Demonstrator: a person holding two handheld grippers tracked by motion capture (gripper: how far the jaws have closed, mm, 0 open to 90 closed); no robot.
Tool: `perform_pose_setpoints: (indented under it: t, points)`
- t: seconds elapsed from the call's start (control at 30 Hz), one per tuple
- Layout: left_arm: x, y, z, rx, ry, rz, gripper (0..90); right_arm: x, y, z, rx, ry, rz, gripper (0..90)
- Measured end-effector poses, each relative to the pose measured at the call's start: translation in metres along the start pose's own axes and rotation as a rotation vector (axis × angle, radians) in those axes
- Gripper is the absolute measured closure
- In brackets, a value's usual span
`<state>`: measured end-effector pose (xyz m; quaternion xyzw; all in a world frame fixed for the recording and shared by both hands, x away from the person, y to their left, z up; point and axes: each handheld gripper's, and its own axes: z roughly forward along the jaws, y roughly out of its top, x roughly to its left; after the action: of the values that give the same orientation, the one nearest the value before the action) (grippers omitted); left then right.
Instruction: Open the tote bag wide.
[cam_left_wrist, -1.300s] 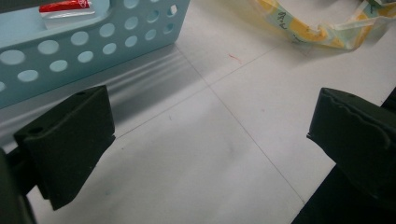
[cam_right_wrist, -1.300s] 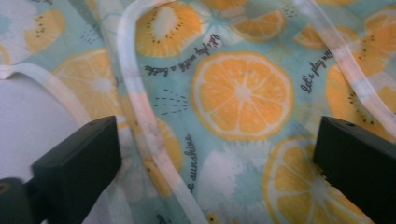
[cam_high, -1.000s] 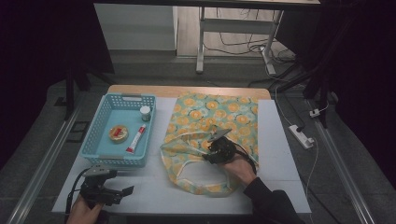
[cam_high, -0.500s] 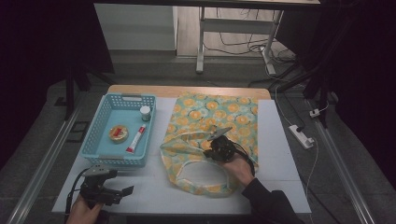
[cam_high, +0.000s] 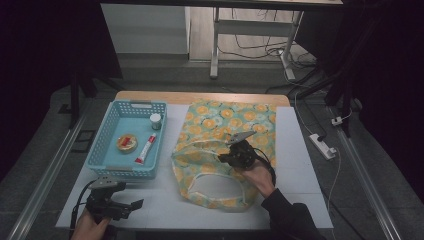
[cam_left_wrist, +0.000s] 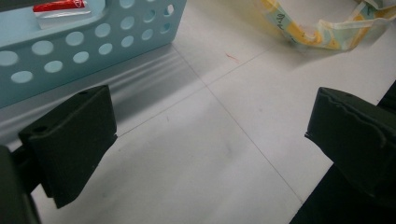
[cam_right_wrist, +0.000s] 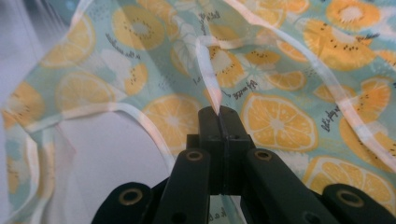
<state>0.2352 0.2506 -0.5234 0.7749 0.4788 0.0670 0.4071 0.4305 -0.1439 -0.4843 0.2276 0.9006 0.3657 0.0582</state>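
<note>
A fabric bag (cam_high: 225, 125) printed with lemon slices lies flat on the white table (cam_high: 300, 165), its mouth toward me. My right gripper (cam_high: 229, 157) is over the mouth, and its jaws are shut on a pale strap (cam_right_wrist: 208, 70) at the rim of the bag (cam_right_wrist: 280, 116). The right gripper (cam_right_wrist: 219, 112) holds that edge lifted a little off the table. My left gripper (cam_high: 132, 206) rests near the table's front left corner, open. Nothing lies between the left gripper's (cam_left_wrist: 210, 126) jaws but bare table.
A light blue basket (cam_high: 107, 135) stands left of the bag and holds a red and white tube (cam_high: 145, 150), a round orange item (cam_high: 127, 142) and a small jar (cam_high: 156, 121). The basket's wall (cam_left_wrist: 93, 42) is just beyond my left gripper. A power strip (cam_high: 322, 146) lies on the floor at the right.
My right gripper has risen slightly and drawn the bag's rim up with it. The left gripper has stayed where it was.
</note>
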Motion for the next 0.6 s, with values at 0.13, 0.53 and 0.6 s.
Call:
perform_pose_setpoints:
  t: [0.13,0.53,0.6]
  points:
    - [0.000,0.000,0.000,0.000,-0.001,0.000,1.8,0.001,0.007,-0.008,-0.012,-0.006,-0.014,90.0]
    - [0.000,0.000,0.001,0.003,-0.001,0.002,1.8,0.004,0.023,-0.028,-0.071,-0.022,-0.031,90.0]
    - [0.000,0.000,0.001,0.002,-0.002,0.002,1.9,0.005,0.026,-0.031,-0.077,-0.029,-0.029,90.0]
